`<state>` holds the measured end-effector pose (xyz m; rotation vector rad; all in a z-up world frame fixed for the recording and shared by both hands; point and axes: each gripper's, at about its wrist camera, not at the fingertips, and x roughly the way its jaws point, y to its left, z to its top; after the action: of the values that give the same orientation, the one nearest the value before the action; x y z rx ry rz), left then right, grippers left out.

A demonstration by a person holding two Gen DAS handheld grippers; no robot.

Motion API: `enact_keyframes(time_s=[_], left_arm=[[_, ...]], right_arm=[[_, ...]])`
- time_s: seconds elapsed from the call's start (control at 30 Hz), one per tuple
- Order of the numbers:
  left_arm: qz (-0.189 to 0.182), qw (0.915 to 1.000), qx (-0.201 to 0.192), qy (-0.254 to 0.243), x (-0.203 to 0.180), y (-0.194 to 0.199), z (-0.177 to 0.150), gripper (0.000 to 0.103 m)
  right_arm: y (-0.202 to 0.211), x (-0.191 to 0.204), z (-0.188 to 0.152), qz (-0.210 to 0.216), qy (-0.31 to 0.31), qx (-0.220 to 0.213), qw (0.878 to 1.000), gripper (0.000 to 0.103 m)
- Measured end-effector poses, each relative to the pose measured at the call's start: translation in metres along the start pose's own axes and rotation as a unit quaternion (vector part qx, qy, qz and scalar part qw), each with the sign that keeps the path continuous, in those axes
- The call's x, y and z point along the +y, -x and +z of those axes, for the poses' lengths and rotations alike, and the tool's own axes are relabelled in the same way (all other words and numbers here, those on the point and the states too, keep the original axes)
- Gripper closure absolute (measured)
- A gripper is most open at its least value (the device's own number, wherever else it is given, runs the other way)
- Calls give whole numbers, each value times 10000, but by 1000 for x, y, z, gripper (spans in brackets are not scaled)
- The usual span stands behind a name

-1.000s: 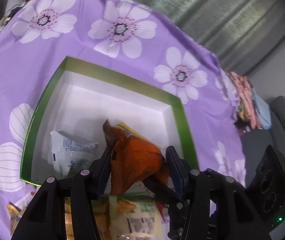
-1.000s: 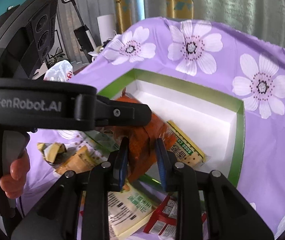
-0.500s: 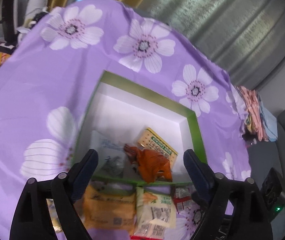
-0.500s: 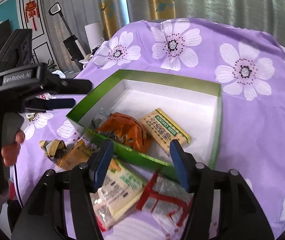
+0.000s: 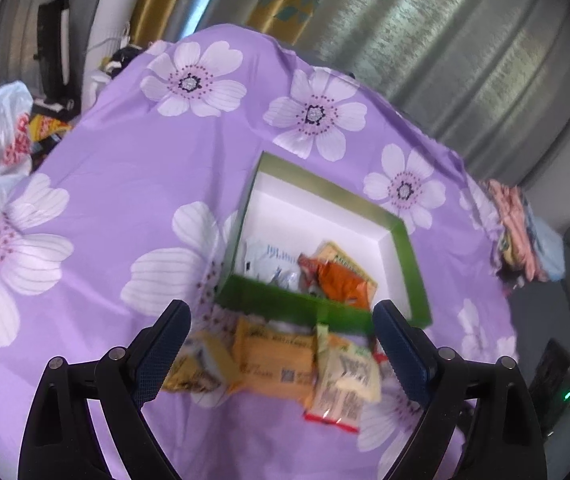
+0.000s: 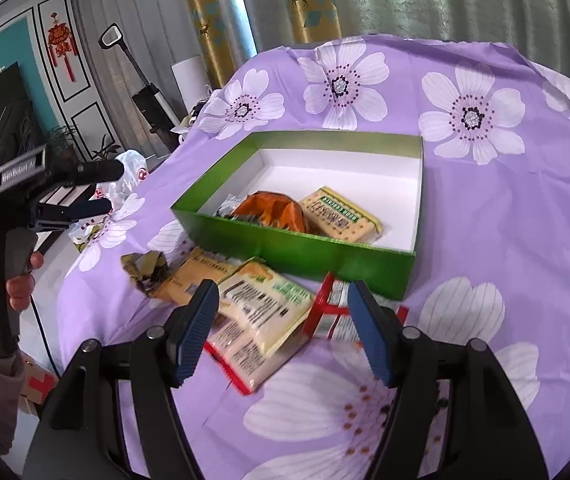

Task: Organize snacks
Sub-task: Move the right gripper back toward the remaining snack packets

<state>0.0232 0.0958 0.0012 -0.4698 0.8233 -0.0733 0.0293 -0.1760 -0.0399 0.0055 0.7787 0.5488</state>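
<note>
three snacks are seen lodged in the green box (image 6: 297, 246) (orange packet (image 6: 271, 210) included). several packets (image 6: 261, 312) are left on the bench (image 6: 505, 200) just before it. left claw (image 5: 281, 344) and right claw (image 6: 283, 328) are spread wide, nothing grasped.

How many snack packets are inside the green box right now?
3: an orange packet in the middle, a yellow cracker packet to its right, and a white packet to its left, partly hidden. More may lie underneath.

Floral-clothed table (image 6: 505, 208): green box (image 6: 285, 246), perhaps five loose snack packets (image 6: 257, 312).
</note>
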Motion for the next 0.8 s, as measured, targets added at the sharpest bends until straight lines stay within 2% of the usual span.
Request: enact_keyframes(time_s=[0.17,0.33,0.8], left_arm=[[386,9980,-71,-491,-18,7,-24,11],[562,9943,-155,-894,-34,13,-43,11],[581,9913,-197,-1164,-61,15,-61,11]], right_arm=[[9,5,-11,46,-47,7,10000,36],[15,9,-24,110,-120,72,9998,36],[18,11,-38,228,-205,157,9994,36]])
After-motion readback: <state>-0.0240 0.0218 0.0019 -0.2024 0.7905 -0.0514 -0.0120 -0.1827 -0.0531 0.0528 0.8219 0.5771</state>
